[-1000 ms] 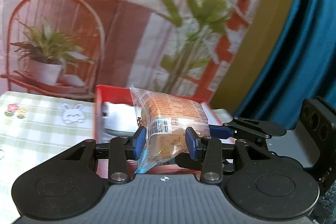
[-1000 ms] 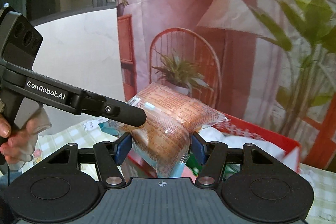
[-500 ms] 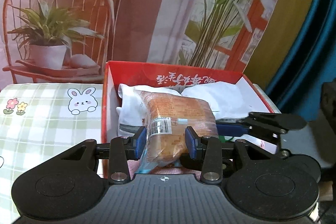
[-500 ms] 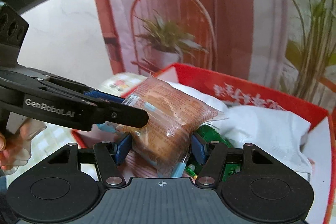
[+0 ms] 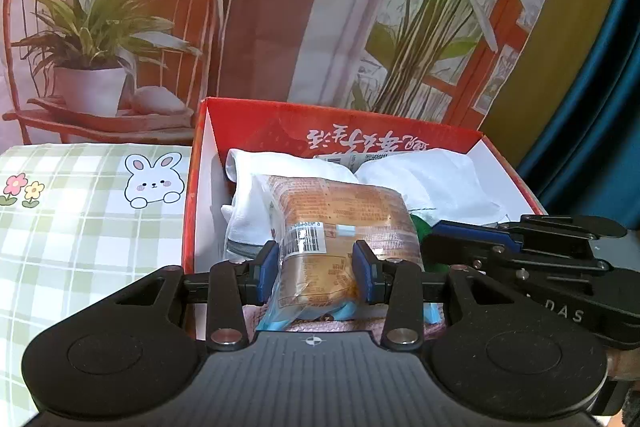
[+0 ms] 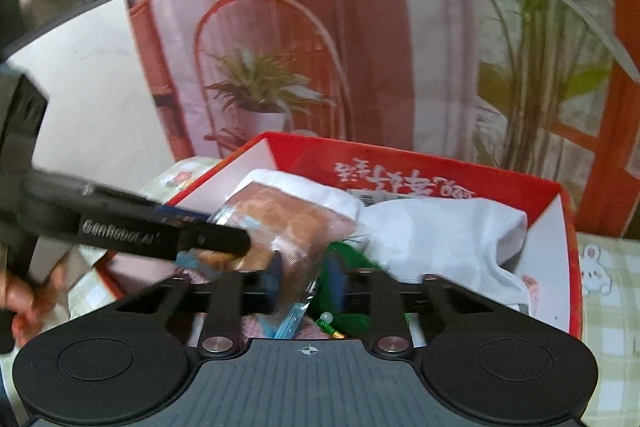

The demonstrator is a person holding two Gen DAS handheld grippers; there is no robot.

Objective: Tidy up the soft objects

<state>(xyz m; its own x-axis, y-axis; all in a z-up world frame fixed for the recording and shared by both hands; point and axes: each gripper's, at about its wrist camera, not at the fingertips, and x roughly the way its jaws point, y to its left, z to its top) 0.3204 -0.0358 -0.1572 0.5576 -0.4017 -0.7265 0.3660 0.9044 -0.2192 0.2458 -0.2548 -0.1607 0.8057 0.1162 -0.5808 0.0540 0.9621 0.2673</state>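
Bread packet lowered into the red box, both grippers at it.

Nearest, the left gripper (image 5: 316, 269) pinched the near end of the wrapped bread packet (image 5: 340, 215) between its 2 blue pads, and the right gripper (image 6: 306, 281), blurred, had narrowed from a full grasp of the packet's body to what looked like only its thin plastic edge; I could not tell whether it truly gripped. Within 1 second the packet had come down from the air in front of the backdrop into the red box (image 5: 192, 187), over the pink fabric (image 5: 360, 327) at the near end and beside a green item (image 6: 344, 259). Farther in lay the white cloths (image 5: 432, 183). The packet probably only needed releasing. Left of the box lay the checked tablecloth (image 5: 80, 227).
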